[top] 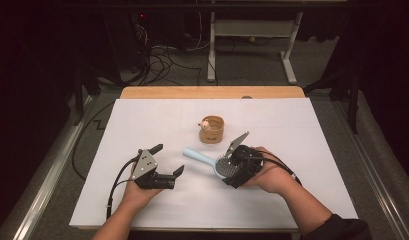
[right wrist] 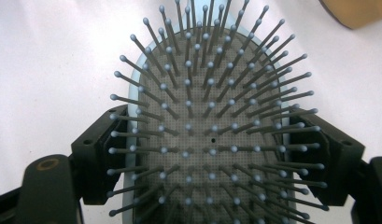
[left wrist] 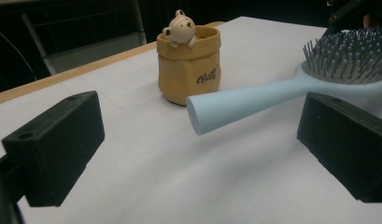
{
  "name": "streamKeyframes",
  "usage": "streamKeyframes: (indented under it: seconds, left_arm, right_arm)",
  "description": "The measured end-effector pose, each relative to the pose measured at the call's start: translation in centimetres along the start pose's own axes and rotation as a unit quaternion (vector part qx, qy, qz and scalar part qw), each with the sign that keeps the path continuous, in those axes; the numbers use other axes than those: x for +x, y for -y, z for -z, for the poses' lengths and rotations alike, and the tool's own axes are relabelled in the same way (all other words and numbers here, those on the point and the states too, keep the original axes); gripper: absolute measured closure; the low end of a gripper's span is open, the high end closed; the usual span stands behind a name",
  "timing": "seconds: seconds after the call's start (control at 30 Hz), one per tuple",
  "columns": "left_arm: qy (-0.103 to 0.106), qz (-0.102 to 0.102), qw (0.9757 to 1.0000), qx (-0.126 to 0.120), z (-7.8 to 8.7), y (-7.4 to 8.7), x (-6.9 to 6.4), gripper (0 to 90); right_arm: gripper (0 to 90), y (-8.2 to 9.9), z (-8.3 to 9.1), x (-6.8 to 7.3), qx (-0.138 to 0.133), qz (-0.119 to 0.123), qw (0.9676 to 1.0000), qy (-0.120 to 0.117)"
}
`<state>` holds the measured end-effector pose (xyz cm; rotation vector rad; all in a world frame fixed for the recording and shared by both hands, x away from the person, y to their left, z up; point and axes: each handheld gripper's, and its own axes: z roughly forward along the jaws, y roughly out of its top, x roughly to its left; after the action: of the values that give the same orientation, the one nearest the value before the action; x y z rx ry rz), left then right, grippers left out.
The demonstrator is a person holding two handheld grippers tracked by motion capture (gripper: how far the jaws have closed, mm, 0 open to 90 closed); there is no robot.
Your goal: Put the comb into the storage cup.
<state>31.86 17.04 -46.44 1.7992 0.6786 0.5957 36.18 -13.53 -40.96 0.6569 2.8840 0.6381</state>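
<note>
The right gripper holds the light blue hairbrush by its head, one jaw on each side edge, bristles up toward its camera. The handle sticks out to the left, lifted off the white counter, with its blunt end between the jaws of the left gripper, which stand wide apart and empty. The step in hand looks like a handover: it would go best if the left gripper slid forward until its pads bracket the handle well past the tip, closed squarely on the round shaft, and only then the right let go. Just behind the handle stands a small tan cup with a bear figure peeking over its rim; whether anything else is inside cannot be seen
</note>
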Motion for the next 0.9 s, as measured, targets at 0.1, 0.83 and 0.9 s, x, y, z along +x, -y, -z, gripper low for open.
streamKeyframes:
  seconds: [0.1,0.83,0.9]
  left_arm:
    - [0.002,-0.009,1.0,-0.003,0.0,0.1,-0.2,1.5]
    - [-0.005,-0.092,0.9955,0.023,-0.9,0.8,-2.2,2.3]
    - [-0.006,-0.096,0.995,0.025,-0.9,0.9,-2.4,2.4]
  right_arm:
    - [20.7,0.0,0.1,0.1,0.003,0.003,1.0,0.002]
    - [20.7,-1.0,0.2,0.9,-0.001,0.011,0.9999,0.001]
    - [20.7,-1.1,0.1,1.0,-0.002,0.012,0.9999,0.0]
